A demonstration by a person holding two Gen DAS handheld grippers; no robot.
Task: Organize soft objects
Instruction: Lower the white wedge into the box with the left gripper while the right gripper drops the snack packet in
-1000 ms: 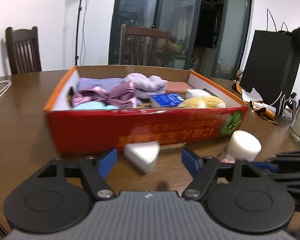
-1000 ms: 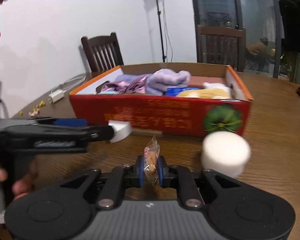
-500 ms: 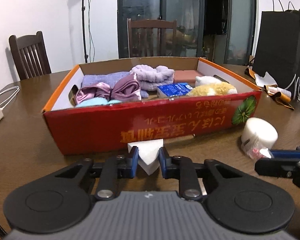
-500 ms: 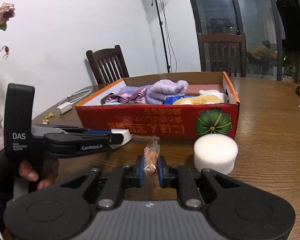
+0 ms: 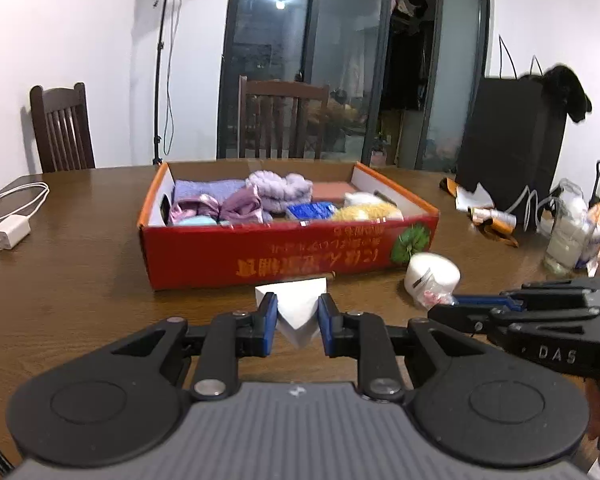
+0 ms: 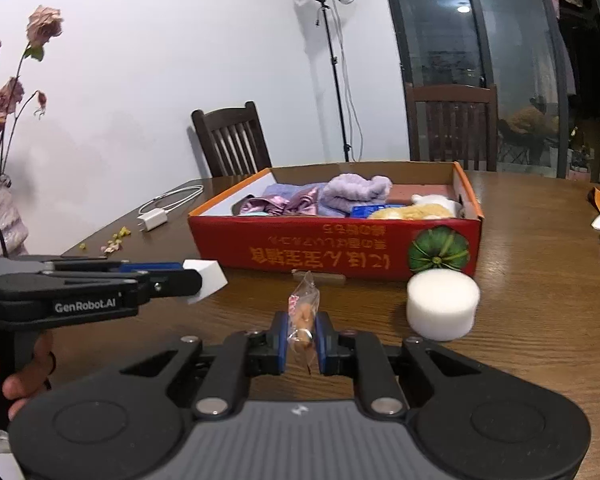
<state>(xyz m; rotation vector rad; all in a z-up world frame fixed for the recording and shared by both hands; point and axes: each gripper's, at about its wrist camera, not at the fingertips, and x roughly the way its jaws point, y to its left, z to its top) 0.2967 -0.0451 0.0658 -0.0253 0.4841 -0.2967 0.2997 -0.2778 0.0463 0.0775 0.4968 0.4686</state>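
My left gripper is shut on a white wedge-shaped sponge and holds it above the table, in front of the red cardboard box. It shows from the side in the right wrist view, with the sponge at its tip. My right gripper is shut on a small clear snack packet, also seen in the left wrist view. A white foam cylinder stands on the table by the box's corner. The box holds purple cloths, a blue pack and a yellow plush.
A white charger and cable lie at the left. A black bag, plastic packets and orange scraps sit at the right. Chairs stand behind the table. A vase of dried roses is at far left.
My left gripper closed on the white wedge sponge and lifted it off the table. Both grippers have risen and drawn back from the box. The right one still holds the packet.
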